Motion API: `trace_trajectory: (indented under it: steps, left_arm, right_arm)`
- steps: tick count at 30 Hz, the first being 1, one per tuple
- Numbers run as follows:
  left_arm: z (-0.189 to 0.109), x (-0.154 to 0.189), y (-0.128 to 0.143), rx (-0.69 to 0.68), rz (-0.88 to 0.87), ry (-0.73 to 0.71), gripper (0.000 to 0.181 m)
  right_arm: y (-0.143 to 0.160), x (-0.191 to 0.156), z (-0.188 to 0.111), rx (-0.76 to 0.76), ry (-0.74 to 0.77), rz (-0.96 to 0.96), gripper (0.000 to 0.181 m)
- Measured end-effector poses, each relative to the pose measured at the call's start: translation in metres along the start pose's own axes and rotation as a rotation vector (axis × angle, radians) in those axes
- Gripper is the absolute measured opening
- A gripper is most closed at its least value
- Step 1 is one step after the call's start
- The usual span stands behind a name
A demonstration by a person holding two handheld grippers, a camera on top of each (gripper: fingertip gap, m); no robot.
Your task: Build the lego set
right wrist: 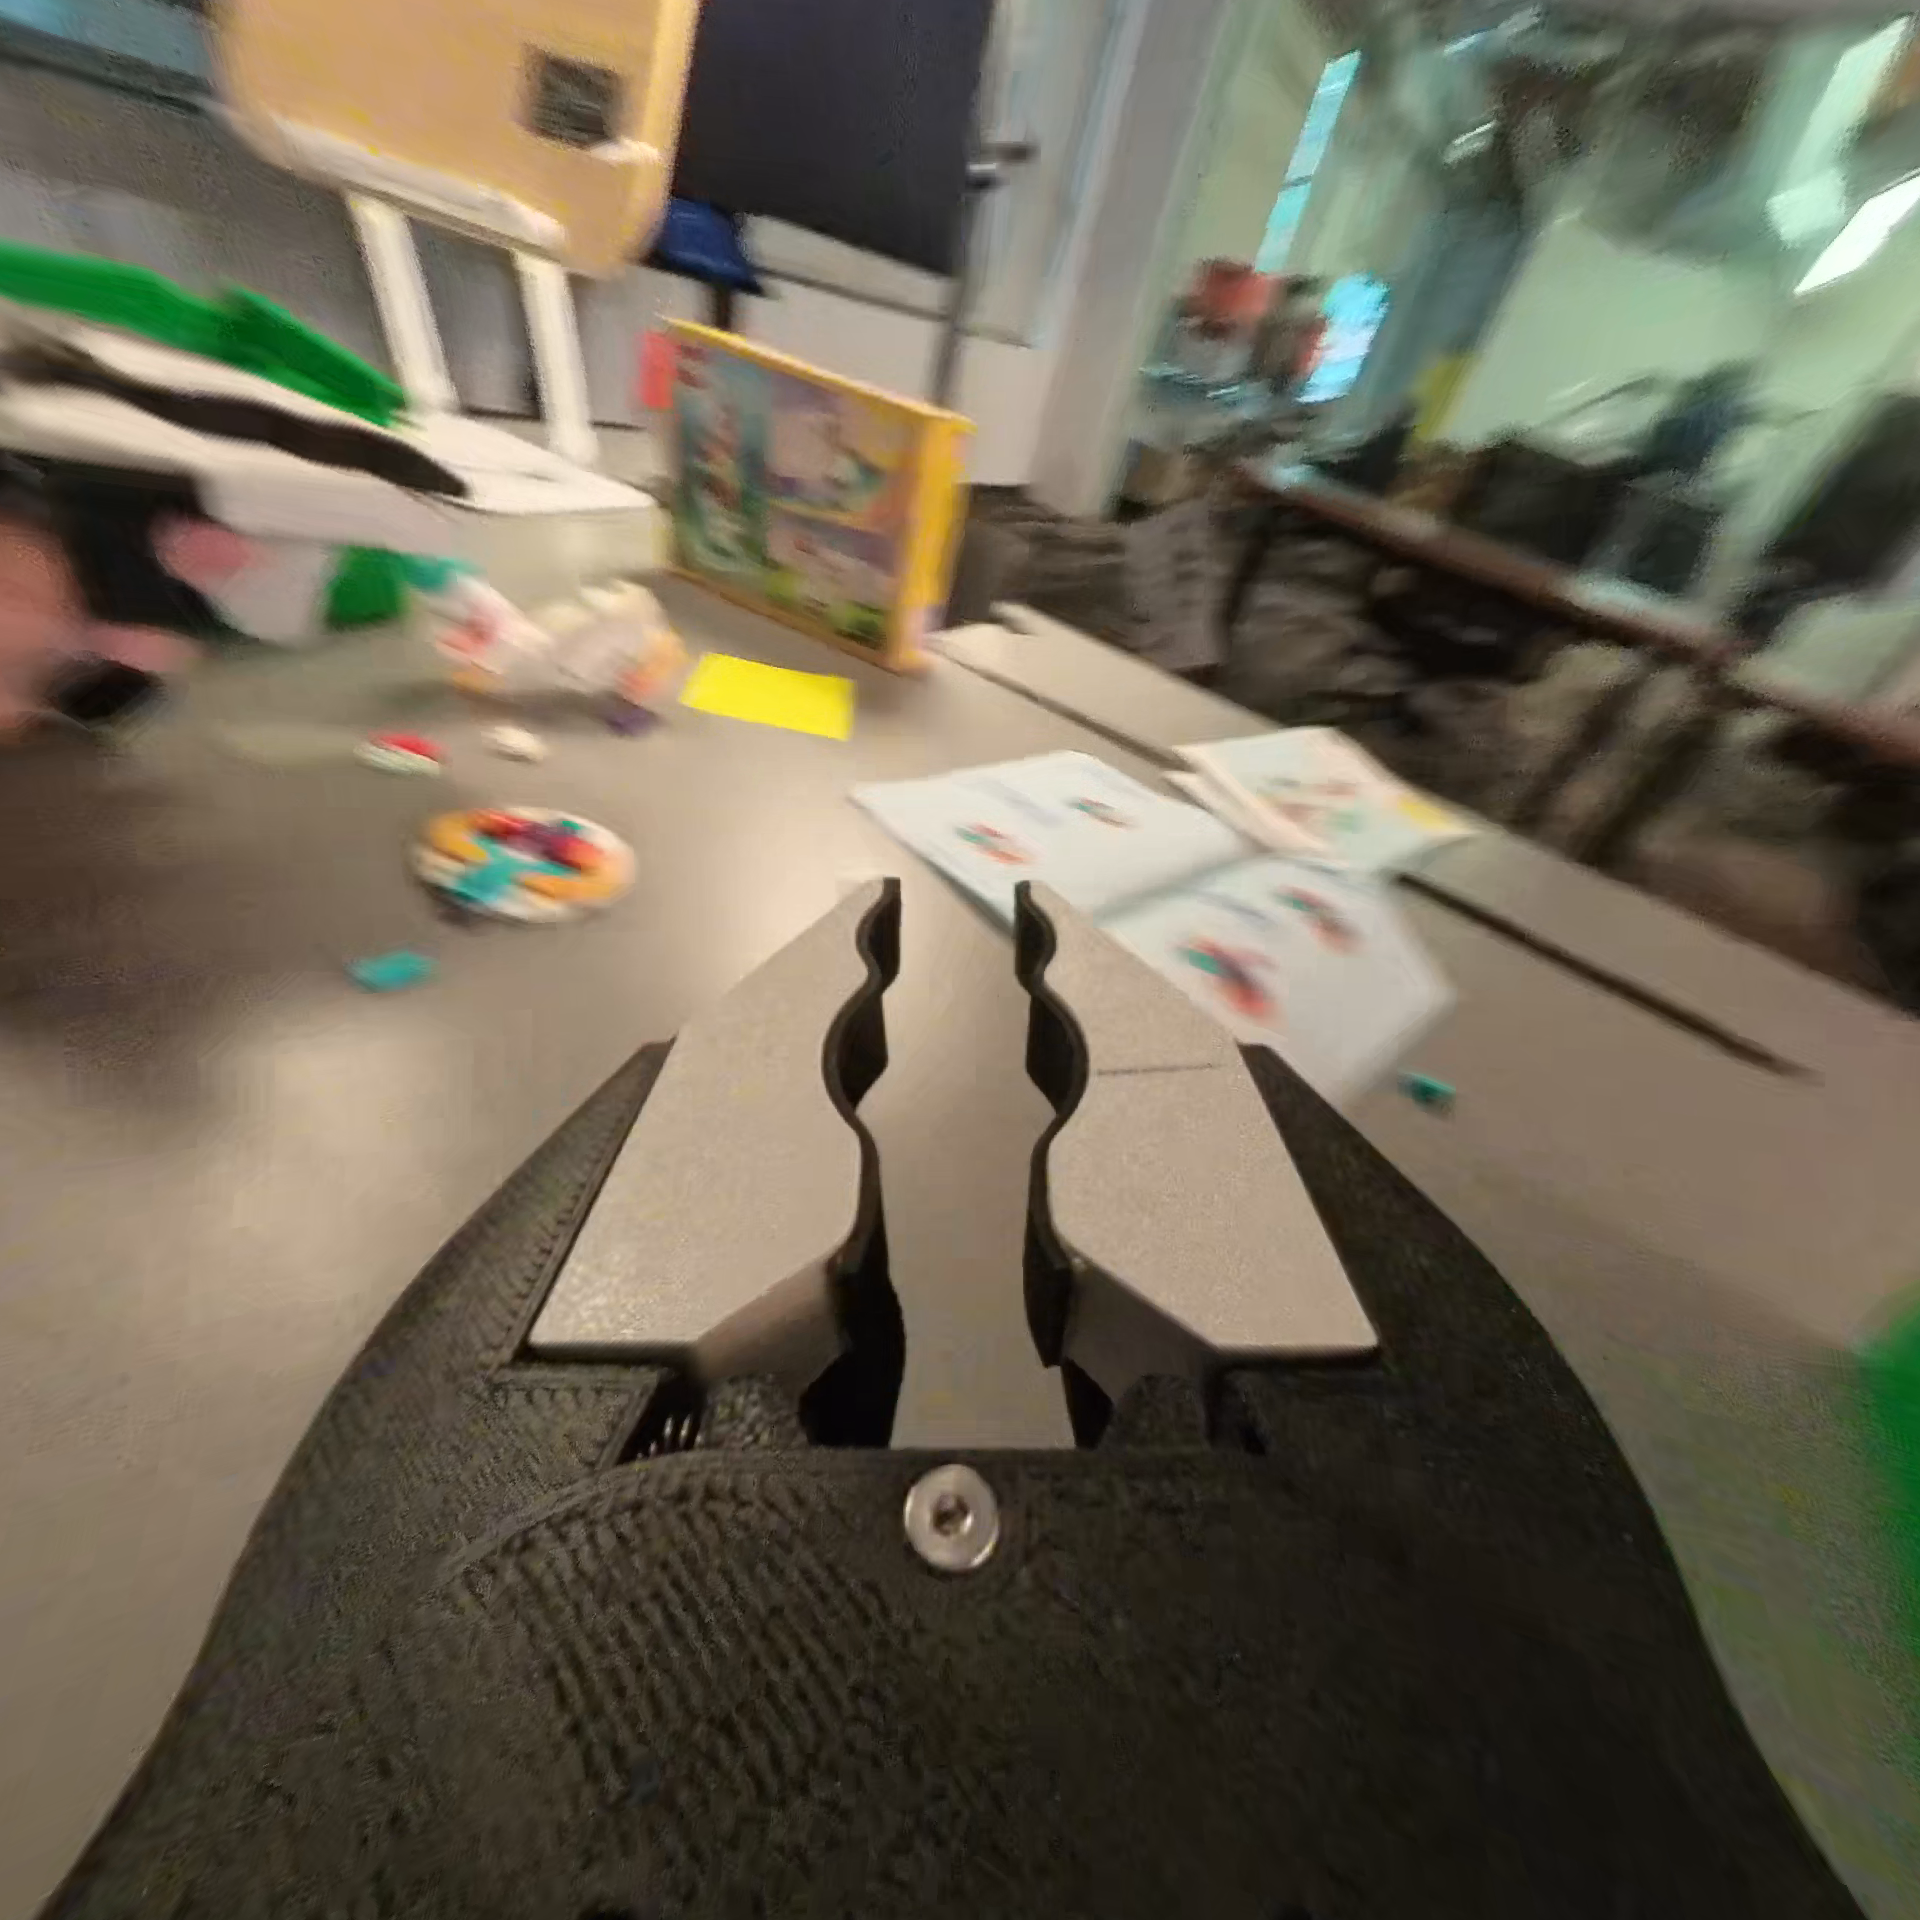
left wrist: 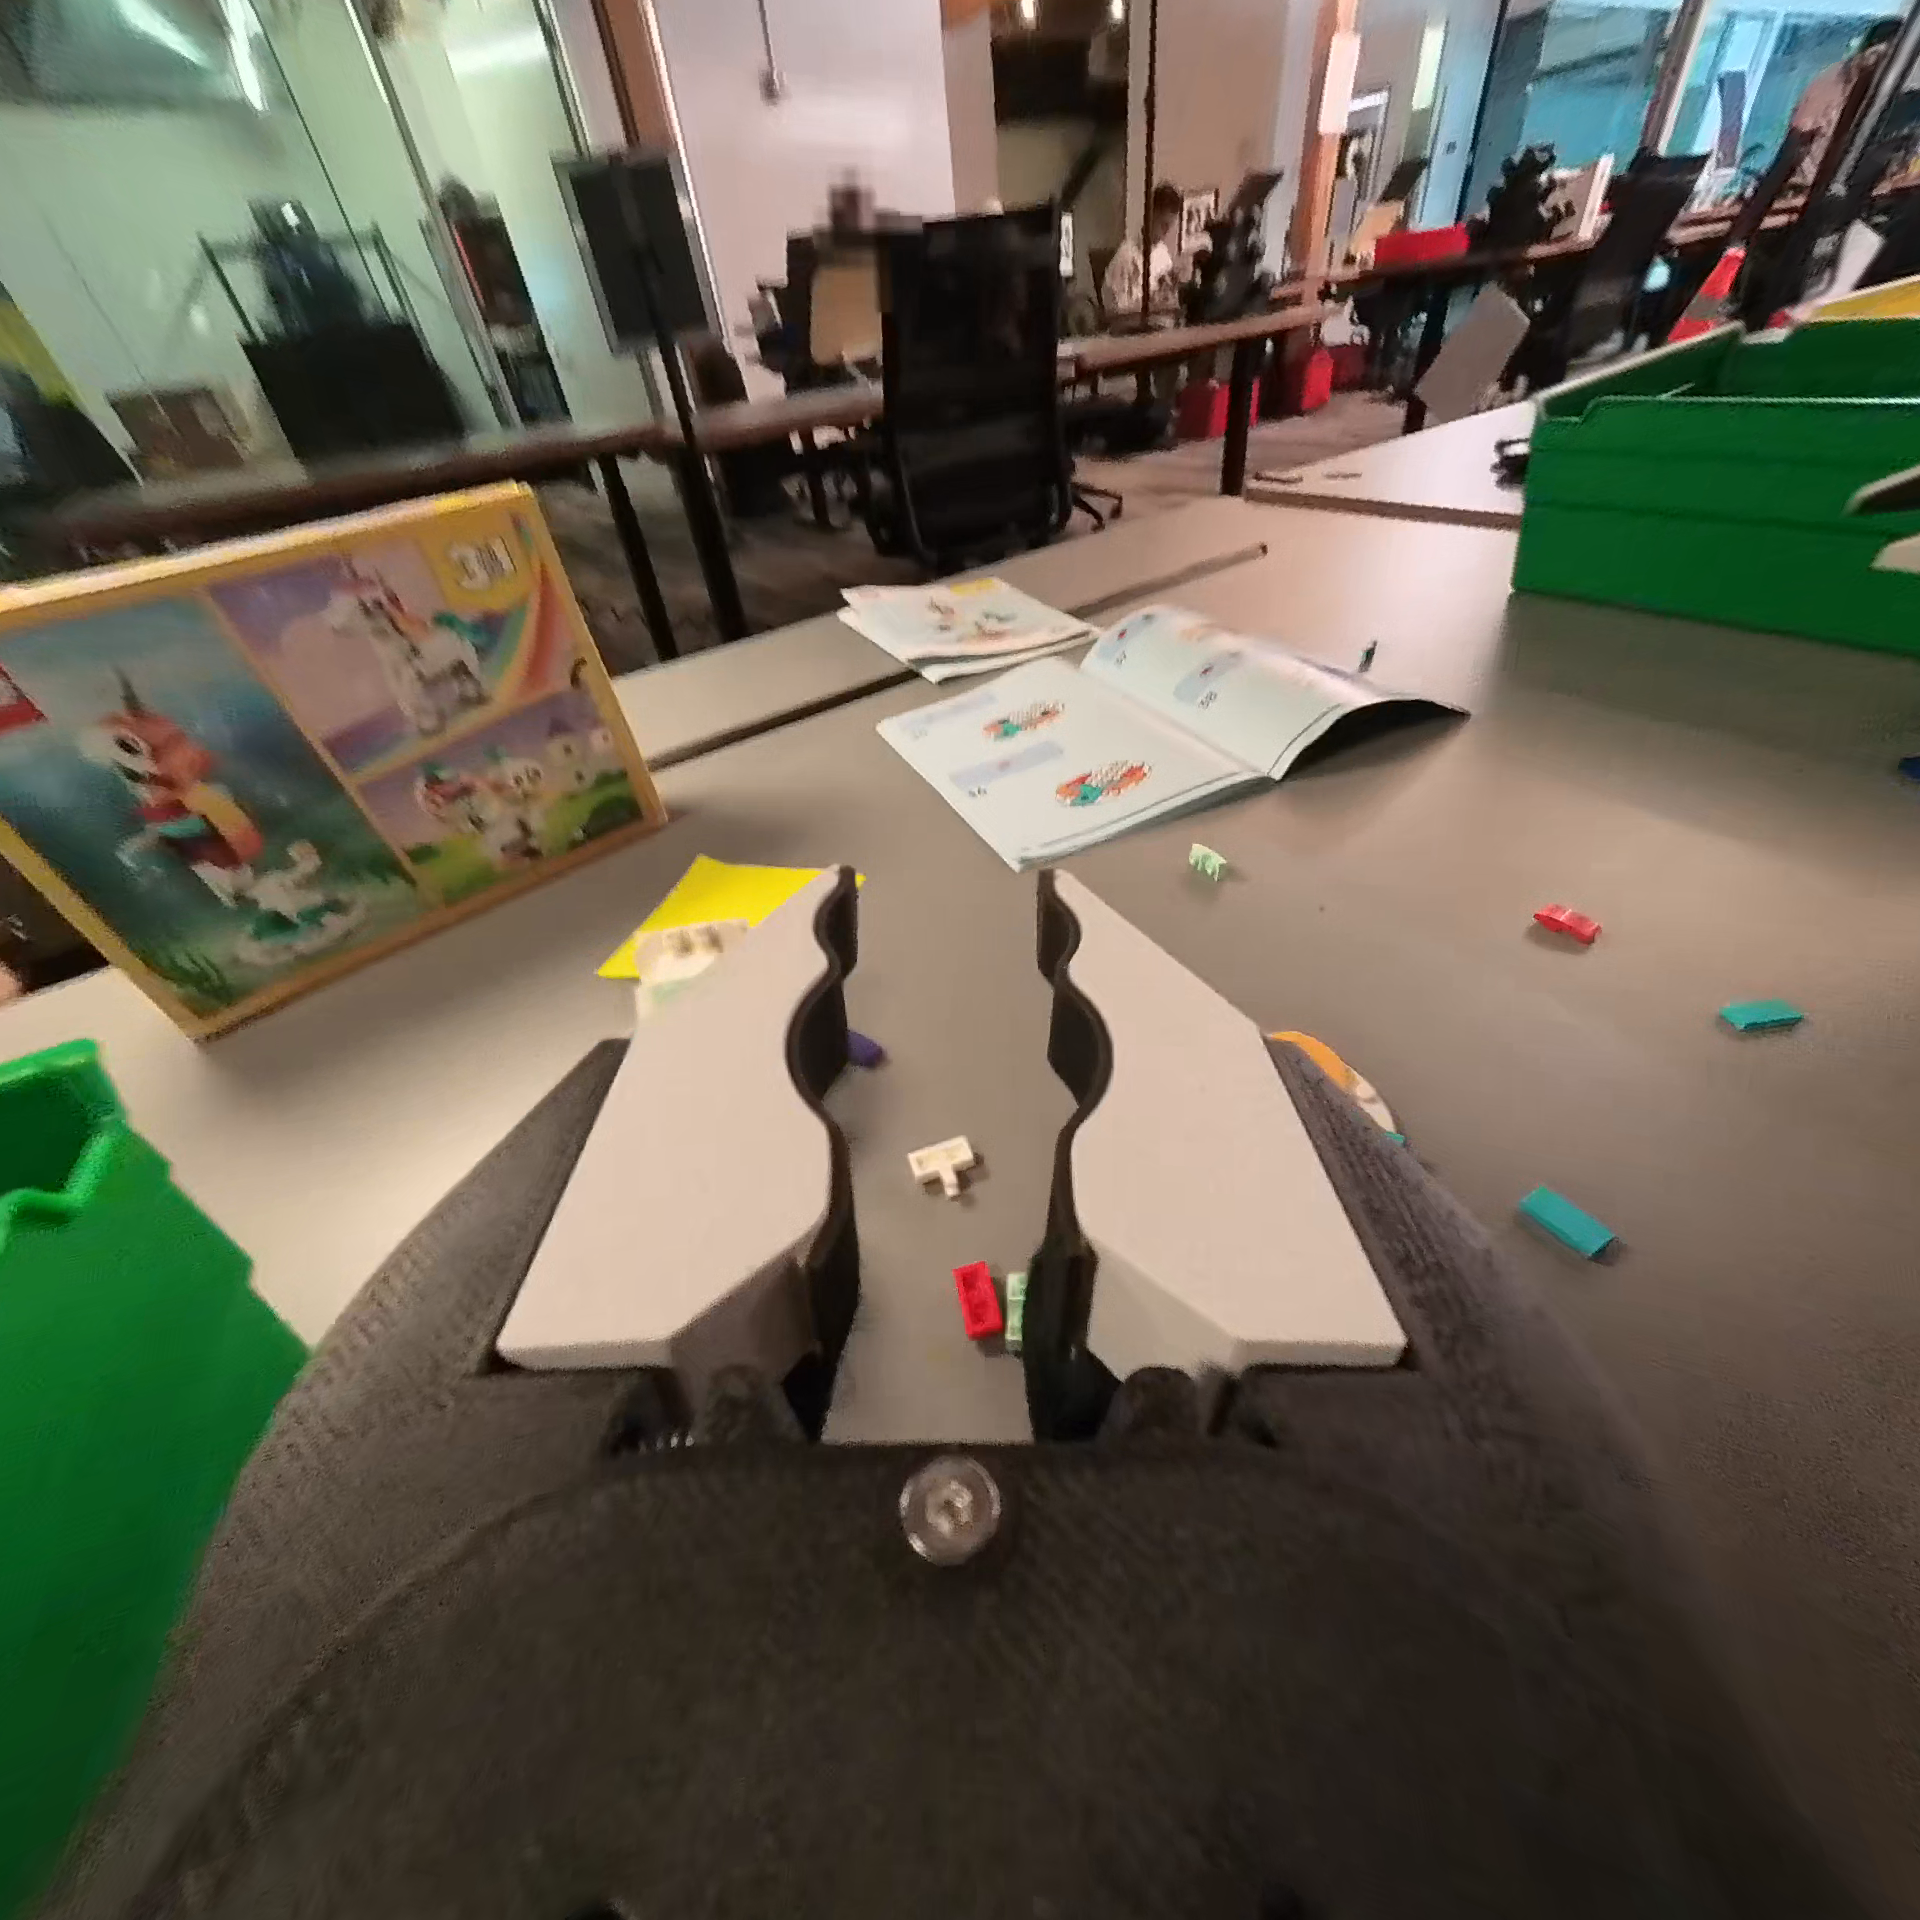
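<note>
Left gripper (left wrist: 945, 883) low over table (left wrist: 1351, 1039), fingers parted, empty; right gripper (right wrist: 951, 894) likewise.

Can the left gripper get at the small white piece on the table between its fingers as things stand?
Probably yes. The left gripper is open and holds nothing, and the white piece lies on bare table between its fingers, apart from the red brick nearer the camera. Nothing blocks it.

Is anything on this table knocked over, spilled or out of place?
Nothing looks broken or spilled. Loose bricks lie scattered over the grey table, such as a red one and a teal one, as expected mid-build. The set's box stands tilted, and the open booklet has one page arching up.
</note>
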State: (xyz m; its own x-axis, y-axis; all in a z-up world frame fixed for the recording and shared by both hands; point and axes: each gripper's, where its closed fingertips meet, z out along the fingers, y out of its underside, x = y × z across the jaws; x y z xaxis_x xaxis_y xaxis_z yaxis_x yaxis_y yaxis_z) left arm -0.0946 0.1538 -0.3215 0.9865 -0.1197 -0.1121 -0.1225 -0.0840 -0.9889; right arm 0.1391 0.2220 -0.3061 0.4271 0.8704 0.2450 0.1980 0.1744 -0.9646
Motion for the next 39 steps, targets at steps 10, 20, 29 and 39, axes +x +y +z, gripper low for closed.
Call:
trace_trajectory:
  steps: [10, 20, 29, 39]
  left_arm:
    - [-0.021, -0.023, -0.026, 0.193, -0.014, -0.121, 0.033]
    - [-0.023, -0.032, -0.026, 0.216, -0.143, -0.117, 0.033]
    - [-0.021, -0.030, -0.025, 0.213, -0.168, -0.099, 0.033]
    - [-0.018, -0.022, -0.024, 0.208, -0.209, -0.047, 0.033]
  right_arm:
    - [0.015, -0.154, 0.192, -0.572, -0.597, 0.116, 0.018]
    - [0.048, -0.164, 0.239, -0.698, -0.464, 0.095, 0.020]
    - [0.046, -0.153, 0.239, -0.656, -0.472, 0.037, 0.006]
    - [-0.037, -0.132, 0.139, -0.309, -0.835, 0.692, 0.006]
